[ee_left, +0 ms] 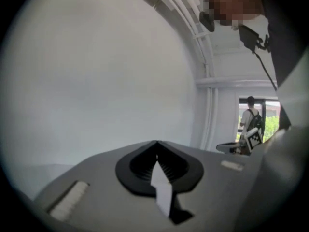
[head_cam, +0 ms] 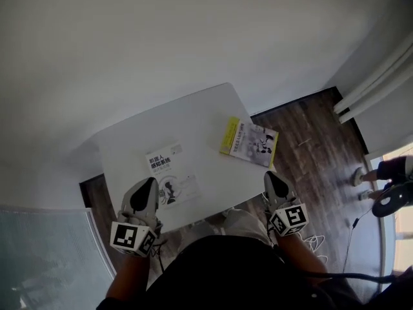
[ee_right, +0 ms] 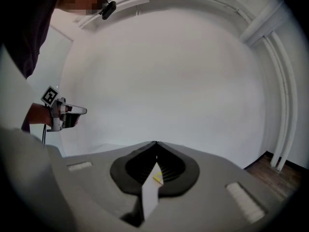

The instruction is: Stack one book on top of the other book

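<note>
Two books lie apart on the white table [head_cam: 213, 118]. One is a white book [head_cam: 170, 173] with dark print, at the near left. The other is a yellow-spined book [head_cam: 250, 141], at the right edge. My left gripper [head_cam: 150, 182] hovers over the near end of the white book, jaws shut and empty. My right gripper [head_cam: 271, 175] is at the table's near right corner, just short of the yellow-spined book, also shut and empty. In the left gripper view the left gripper [ee_left: 155, 142] faces the white wall with its tips meeting. So does the right gripper [ee_right: 155, 143] in its own view.
Dark wood floor [head_cam: 310, 154] lies to the right of the table, with white pipes [head_cam: 377, 82] along the wall and a cable [head_cam: 352, 234]. A bystander's feet [head_cam: 364, 176] are at the far right. A person [ee_left: 249, 117] stands in a distant doorway.
</note>
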Tool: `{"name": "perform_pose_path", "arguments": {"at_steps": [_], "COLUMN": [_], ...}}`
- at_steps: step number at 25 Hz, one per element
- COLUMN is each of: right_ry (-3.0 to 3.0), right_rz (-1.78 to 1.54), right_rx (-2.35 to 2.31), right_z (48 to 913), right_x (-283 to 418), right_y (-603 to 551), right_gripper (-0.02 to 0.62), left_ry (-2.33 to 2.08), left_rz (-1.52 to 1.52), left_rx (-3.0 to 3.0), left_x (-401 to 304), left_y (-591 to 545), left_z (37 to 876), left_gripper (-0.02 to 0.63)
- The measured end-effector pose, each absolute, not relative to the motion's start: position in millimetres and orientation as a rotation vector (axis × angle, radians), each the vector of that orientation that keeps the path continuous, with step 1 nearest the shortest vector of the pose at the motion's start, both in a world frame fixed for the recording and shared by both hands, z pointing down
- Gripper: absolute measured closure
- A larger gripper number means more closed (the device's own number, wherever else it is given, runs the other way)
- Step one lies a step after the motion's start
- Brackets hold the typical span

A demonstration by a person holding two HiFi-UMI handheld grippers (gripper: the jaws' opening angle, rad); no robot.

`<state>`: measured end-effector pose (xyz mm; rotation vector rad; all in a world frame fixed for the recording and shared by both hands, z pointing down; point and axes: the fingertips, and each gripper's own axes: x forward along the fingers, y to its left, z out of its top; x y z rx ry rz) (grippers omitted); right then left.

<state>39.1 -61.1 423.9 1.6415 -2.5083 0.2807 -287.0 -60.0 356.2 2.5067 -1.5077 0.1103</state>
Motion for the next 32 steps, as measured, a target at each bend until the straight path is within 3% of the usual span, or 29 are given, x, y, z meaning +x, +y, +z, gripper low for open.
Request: {"name": "perform_pose_path", "arguments": {"at_steps": [8,32], "right_ry": [-2.432,-2.501], "right_rz": [0.275,0.279], "right_rx": [1.760,1.739], "right_z": [419,428], "right_x": [81,122], "right_y": [-49,-118], "right_gripper": [0.594,0.594], "left_ry": [-1.413,-1.519], "left_rz": [0.092,0.153], "left_rx": [2.569,2.505], "left_x": [-250,-223], "left_y": [-70,-107], "left_z": [358,361], "left_gripper": [0.600,0.600]}}
